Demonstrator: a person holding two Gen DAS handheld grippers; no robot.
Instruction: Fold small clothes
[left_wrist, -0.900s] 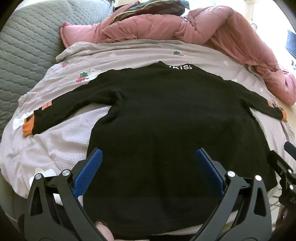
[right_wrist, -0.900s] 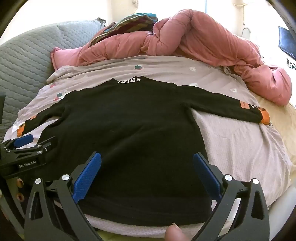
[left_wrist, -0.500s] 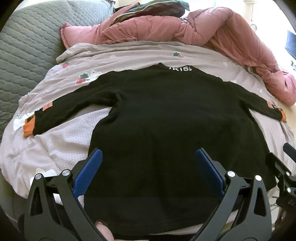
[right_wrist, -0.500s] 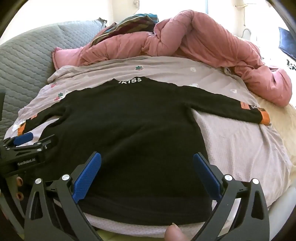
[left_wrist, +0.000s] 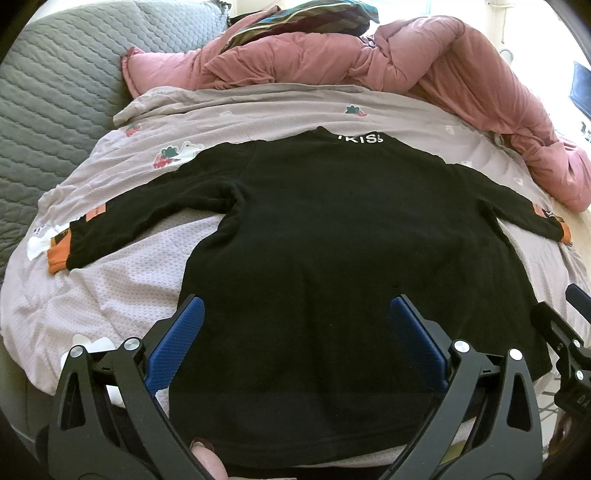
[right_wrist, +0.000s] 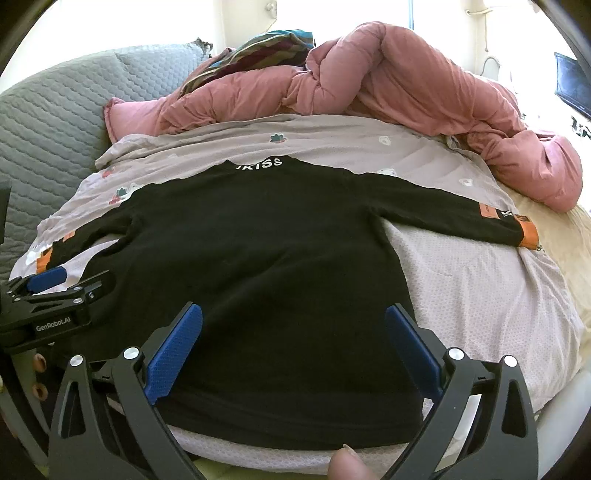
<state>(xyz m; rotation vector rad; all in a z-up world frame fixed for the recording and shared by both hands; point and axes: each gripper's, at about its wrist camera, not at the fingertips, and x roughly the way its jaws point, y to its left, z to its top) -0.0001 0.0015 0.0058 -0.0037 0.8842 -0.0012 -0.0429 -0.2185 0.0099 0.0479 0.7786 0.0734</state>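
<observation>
Sweater: my black sweater (left_wrist: 343, 258) lies flat on the quilt (left_wrist: 110, 295), collar at 12 o'clock.
Left gripper (left_wrist: 295, 332): jaws spread, nothing pinched.
Right gripper (right_wrist: 293, 332): jaws spread, nothing pinched.

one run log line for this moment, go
stage: pre-fold | sweater: flat on blanket, sleeves spread, unfolded | left gripper: open, over hem, empty | right gripper: open, over hem, empty
</observation>
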